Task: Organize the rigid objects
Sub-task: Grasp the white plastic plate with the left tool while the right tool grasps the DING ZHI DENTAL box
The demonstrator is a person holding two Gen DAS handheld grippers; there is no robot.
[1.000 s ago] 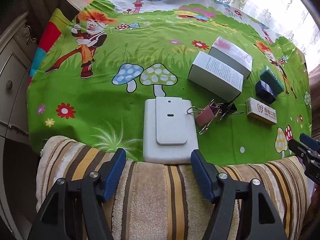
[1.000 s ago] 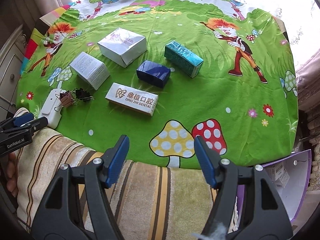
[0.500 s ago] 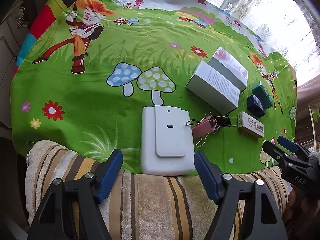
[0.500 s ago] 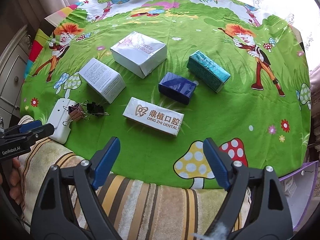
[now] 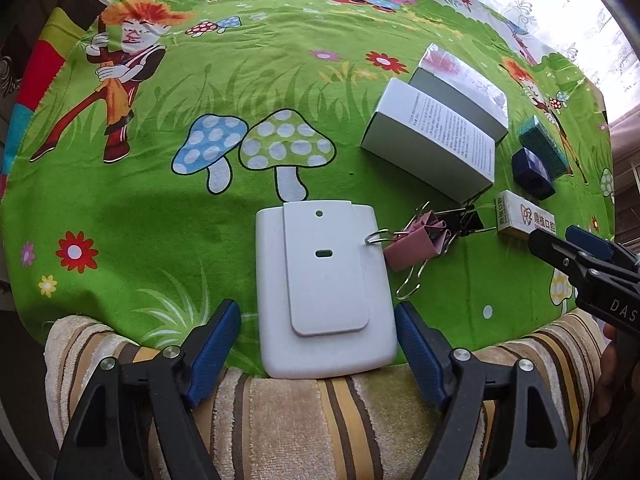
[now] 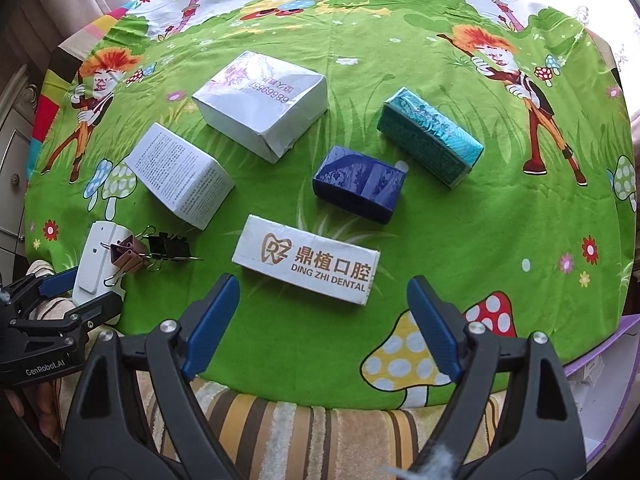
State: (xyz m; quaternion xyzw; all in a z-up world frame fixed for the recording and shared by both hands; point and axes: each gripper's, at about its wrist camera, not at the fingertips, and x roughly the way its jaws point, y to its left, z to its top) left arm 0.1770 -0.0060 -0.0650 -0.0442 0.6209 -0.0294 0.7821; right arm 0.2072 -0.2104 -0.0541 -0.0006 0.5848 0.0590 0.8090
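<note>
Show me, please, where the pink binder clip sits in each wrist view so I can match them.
Left wrist: pink binder clip, right of centre, touching the white plastic case.
Right wrist: pink binder clip, lower left.
Shared landmark: dental box.

We have moved our left gripper closer to the white case, our right gripper closer to the dental box.

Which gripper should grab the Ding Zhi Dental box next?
Right, probably. The right gripper is open, with the Ding Zhi Dental box lying just ahead between its fingers. The left gripper is open too, but faces the white flat case.
</note>
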